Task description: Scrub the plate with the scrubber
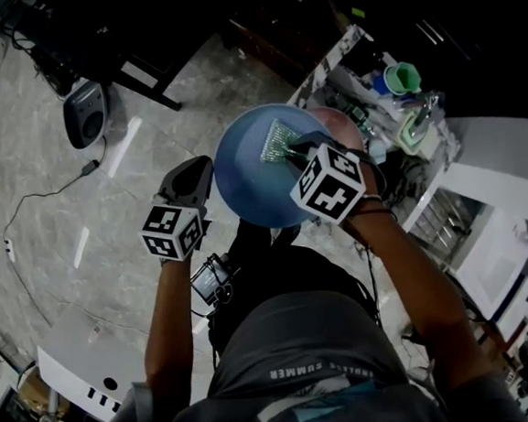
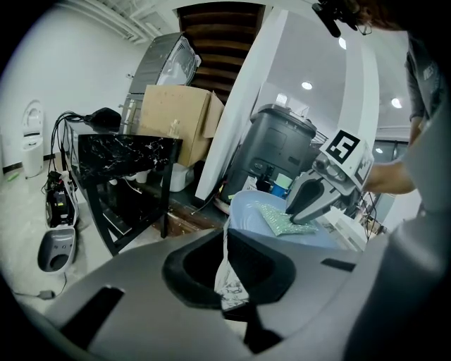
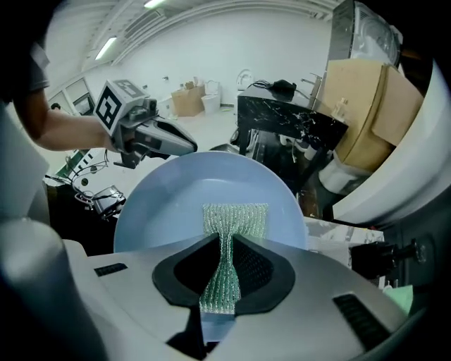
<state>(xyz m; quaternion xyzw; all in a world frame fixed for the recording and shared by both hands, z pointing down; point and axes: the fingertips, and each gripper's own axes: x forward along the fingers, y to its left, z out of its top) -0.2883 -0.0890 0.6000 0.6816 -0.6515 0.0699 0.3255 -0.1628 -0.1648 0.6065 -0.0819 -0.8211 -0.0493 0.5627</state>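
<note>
- Your left gripper (image 2: 227, 275) is closed tight on the rim of the blue plate (image 3: 176, 204); the plate's hollow face is turned to your right gripper (image 3: 224, 282).
- Your right gripper pinches the green scrubber (image 3: 229, 240). Its long axis runs straight out from the jaws, and its free end is spread at the plate's middle.

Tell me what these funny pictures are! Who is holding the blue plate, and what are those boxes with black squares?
A person holds a pinching tool in each hand. The head view looks down from a camera on their head; the other two come from cameras riding on each tool. The left tool pinches the rim of the blue plate, holding it up in the air. The right tool pinches a green mesh scrubber against the plate. The patterned boxes are parts of the tools.
</note>
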